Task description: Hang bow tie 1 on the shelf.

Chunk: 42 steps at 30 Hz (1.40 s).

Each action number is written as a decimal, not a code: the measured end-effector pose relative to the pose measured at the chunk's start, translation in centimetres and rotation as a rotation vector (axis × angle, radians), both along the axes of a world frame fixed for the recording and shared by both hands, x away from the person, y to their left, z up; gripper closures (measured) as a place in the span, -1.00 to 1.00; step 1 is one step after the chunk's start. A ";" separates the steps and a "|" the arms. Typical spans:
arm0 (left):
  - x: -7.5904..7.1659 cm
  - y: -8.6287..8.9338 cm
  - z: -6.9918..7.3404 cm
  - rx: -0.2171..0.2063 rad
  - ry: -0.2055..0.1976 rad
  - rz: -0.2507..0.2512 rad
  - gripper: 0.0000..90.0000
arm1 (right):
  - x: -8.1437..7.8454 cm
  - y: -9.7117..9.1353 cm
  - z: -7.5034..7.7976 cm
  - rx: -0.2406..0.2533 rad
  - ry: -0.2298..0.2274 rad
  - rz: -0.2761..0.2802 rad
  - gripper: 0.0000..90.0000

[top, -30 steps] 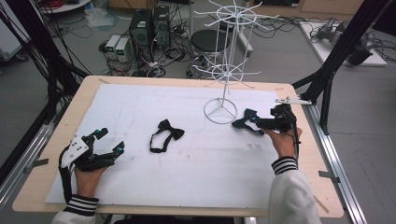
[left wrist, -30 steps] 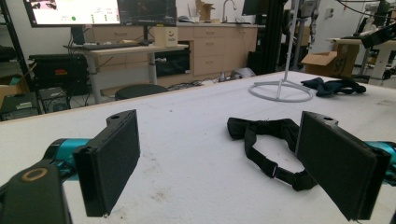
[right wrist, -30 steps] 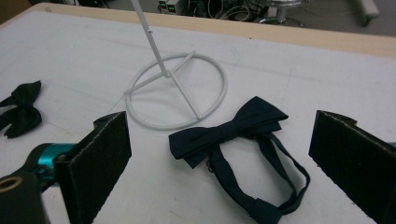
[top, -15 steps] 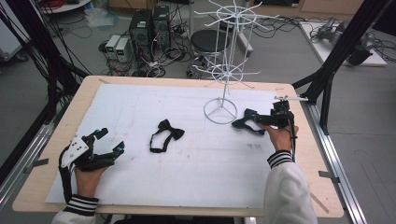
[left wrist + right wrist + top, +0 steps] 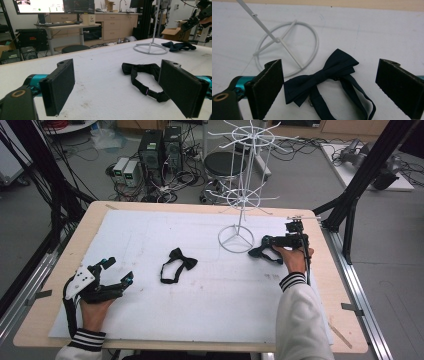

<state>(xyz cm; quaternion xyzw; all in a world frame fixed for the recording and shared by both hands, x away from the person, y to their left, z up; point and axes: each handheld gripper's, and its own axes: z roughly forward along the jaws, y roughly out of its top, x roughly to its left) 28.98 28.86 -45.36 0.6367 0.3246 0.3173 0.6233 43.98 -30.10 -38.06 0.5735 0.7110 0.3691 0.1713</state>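
A dark navy bow tie [image 5: 322,75] lay flat on the white sheet covering the bench [image 5: 45,325], just beside the ring base of a white wire stand [image 5: 236,239]. Its two wings were pinched at a centre knot, and a thin strap trailed from it in a loop. The right gripper [image 5: 329,87] hung over this bow tie with its jaws spread wide, one on either side of it, the pads clear of the cloth and gripping nothing.

There were two bow ties in all. The second, a black bow tie [image 5: 176,266], lay with its strap looped on the sheet, well away from the stand on its left in the high view. Farther from the stand, the left gripper [image 5: 116,271] rested on the sheet, its jaws wide open and empty. There was one stand and two grippers.
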 end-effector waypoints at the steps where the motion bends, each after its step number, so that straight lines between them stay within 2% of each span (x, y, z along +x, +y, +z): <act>1: 0.0 0.0 0.0 0.000 0.000 0.000 -0.68 | 0.2 0.1 -0.4 -0.007 0.017 -0.002 -0.84; 4: 0.0 0.0 0.0 -0.001 0.000 0.003 -0.68 | 0.4 0.2 -0.6 -0.014 0.026 -0.004 -0.83; 7: 0.0 0.0 0.0 0.001 0.000 0.002 -0.68 | 1.0 0.2 -0.4 -0.040 0.064 -0.008 -0.81; 11: 0.0 0.0 0.0 -0.001 0.000 0.003 -0.68 | 1.6 0.5 0.1 -0.046 0.060 -0.016 -0.81; 12: 0.0 0.0 0.0 -0.001 0.000 0.003 -0.68 | 1.7 0.4 -0.1 -0.042 0.078 -0.017 -0.72; 19: 0.0 0.0 0.0 -0.001 0.000 0.002 -0.68 | 2.1 1.3 -1.0 -0.052 0.130 -0.012 -0.64; 29: 0.0 0.0 0.0 -0.001 0.000 0.002 -0.68 | 2.7 2.0 -2.2 -0.048 0.155 -0.081 -0.59; 36: 0.0 0.0 0.0 -0.002 0.000 0.001 -0.68 | 2.9 2.6 -2.8 -0.062 0.183 -0.084 -0.48; 42: 0.0 0.0 0.0 -0.004 0.000 0.001 -0.68 | 3.2 2.9 -3.4 -0.047 0.202 -0.107 -0.43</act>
